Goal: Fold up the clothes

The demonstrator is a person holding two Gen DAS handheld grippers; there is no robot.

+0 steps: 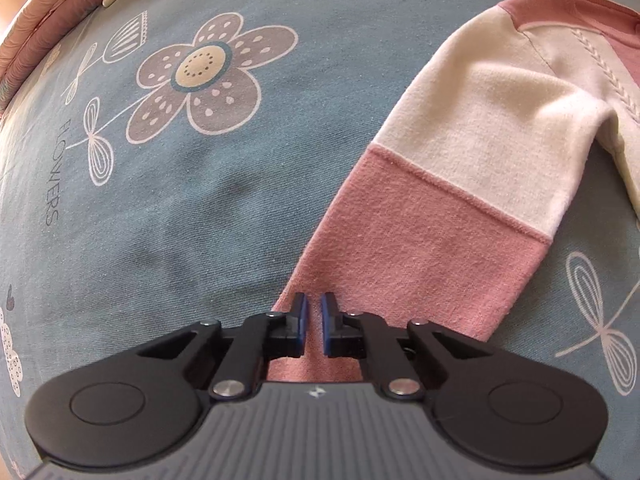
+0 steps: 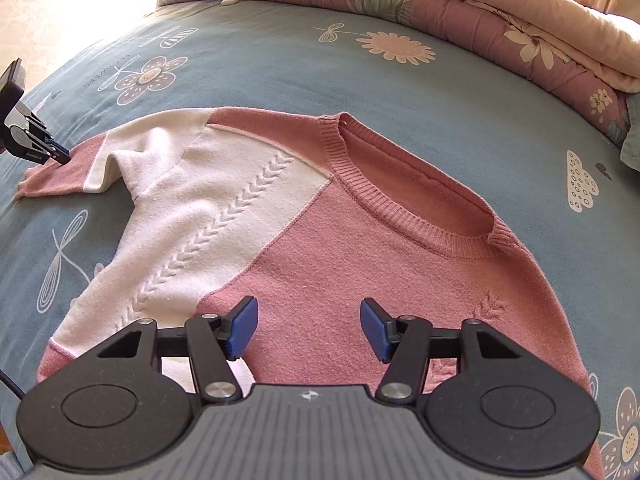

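Blue floral bedsheet [image 2: 280, 60] w/ sweater [image 2: 340, 248]; left gripper [image 1: 314, 308] pinching sleeve [image 1: 400, 248], right gripper [image 2: 309, 320] open.

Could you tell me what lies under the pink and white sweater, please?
The sweater lies flat on a blue flowered bedsheet. The sheet shows all around it; whatever is directly beneath the knit is covered.

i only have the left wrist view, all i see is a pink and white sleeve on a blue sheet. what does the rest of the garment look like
Observer: The sweater lies flat, spread out, its ribbed neckline open.
Operator: where's the right gripper
Observer: The right gripper hovers over the pink chest area, jaws open, nothing between them.
Operator: anything else on the bed
Observer: A pink floral quilt is bunched along the far edge.
Operator: is my left one on the cuff
Observer: The left gripper meets the sleeve's pink end, jaws nearly shut.
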